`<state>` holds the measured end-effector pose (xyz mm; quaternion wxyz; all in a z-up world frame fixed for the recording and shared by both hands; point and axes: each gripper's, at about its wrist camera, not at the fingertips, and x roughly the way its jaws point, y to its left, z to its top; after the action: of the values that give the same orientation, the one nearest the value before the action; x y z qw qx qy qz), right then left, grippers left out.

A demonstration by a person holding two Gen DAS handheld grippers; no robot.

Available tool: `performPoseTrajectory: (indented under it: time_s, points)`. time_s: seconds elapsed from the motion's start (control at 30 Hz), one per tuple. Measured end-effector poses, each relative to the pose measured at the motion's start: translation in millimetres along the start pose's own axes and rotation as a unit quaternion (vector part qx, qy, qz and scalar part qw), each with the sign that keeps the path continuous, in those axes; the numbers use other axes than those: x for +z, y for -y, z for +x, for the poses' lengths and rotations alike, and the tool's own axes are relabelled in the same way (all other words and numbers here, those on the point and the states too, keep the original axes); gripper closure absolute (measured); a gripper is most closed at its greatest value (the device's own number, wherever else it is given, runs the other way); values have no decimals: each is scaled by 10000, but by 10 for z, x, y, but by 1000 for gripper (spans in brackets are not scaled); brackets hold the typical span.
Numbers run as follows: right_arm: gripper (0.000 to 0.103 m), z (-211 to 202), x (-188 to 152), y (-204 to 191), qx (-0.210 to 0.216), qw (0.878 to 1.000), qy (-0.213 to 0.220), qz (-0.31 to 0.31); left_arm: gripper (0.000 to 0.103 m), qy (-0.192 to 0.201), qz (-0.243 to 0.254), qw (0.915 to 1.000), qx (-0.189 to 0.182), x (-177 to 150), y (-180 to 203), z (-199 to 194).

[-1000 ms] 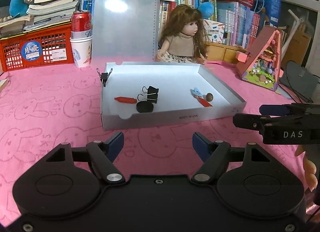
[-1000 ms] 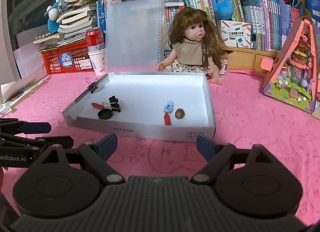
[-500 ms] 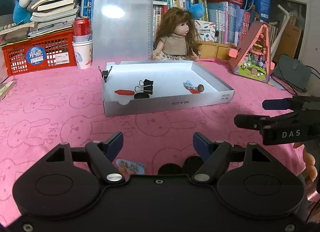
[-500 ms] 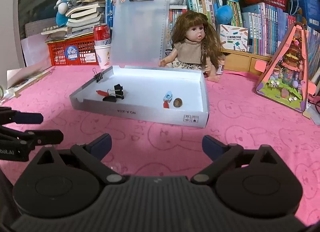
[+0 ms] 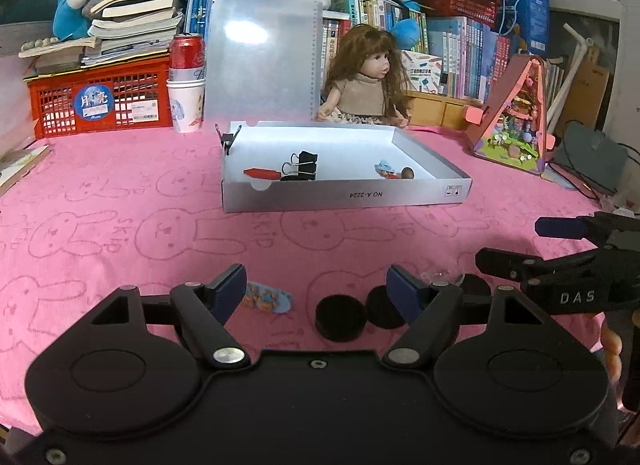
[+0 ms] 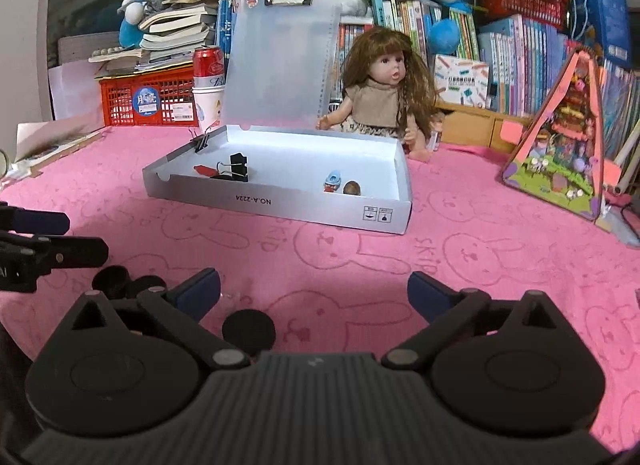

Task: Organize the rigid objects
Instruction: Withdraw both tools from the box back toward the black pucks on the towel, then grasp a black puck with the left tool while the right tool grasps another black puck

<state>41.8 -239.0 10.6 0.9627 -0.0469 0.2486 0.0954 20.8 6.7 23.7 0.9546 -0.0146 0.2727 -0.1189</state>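
Left gripper [image 5: 316,291]: jaws apart, nothing between the pads; it hovers low over the pink cloth [image 5: 120,193], pointing toward 12 o'clock.
Right gripper [image 6: 314,291]: jaws apart at their widest, empty; seen side-on at 3 o'clock in the left view.
Nearest disc [image 5: 341,317]: black, flat, lying on the cloth just ahead of the left jaws, slightly toward 1 o'clock.
Second disc [image 5: 385,312]: touching or just beside the first, partly behind the left gripper's right finger.
Third disc [image 6: 249,329]: alone, at 11 o'clock from the right gripper's centre, near its left finger.
Sticker [image 5: 266,300]: small, flat, printed piece at 11 o'clock by the left gripper's left finger; too thin to pinch easily.
Clear piece [image 5: 442,277]: a glassy bit at 1 o'clock; shape cannot be told.
Handling: the discs look stiff, light and smooth-rimmed; my judgement is to take one across its edge, pads on opposite sides, low to the cloth, since a shallow bite could let it flip or slide.
Box [image 5: 344,195]: open white tray at 12 o'clock, well apart from the discs, likely the goal.
Box contents: binder clip [image 5: 304,171], red piece [image 5: 262,173], a disc beside them, a blue-red bit and a brown nut [image 5: 407,173].
Far: doll [image 5: 370,81], books, crate.
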Motion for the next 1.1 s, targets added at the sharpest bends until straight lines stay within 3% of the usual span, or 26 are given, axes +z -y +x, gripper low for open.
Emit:
performPoseTrajectory:
  time_s: [0.13, 0.43, 0.73, 1.1]
  points:
    - [0, 9, -107, -29, -8, 10000, 28, -6, 28, -11, 83, 10000, 55, -58, 35, 0]
    - [1, 14, -288, -118, 23, 10000, 47, -39, 42, -55, 122, 9999, -88, -193, 134, -17]
    - [14, 45, -341, -182, 189, 9998, 103, 52, 51, -87, 192, 9998, -2, -269, 176, 87]
    - [38, 55, -344, -239, 306, 9993, 142, 132, 58, -105, 141, 9998, 50, -295, 145, 192]
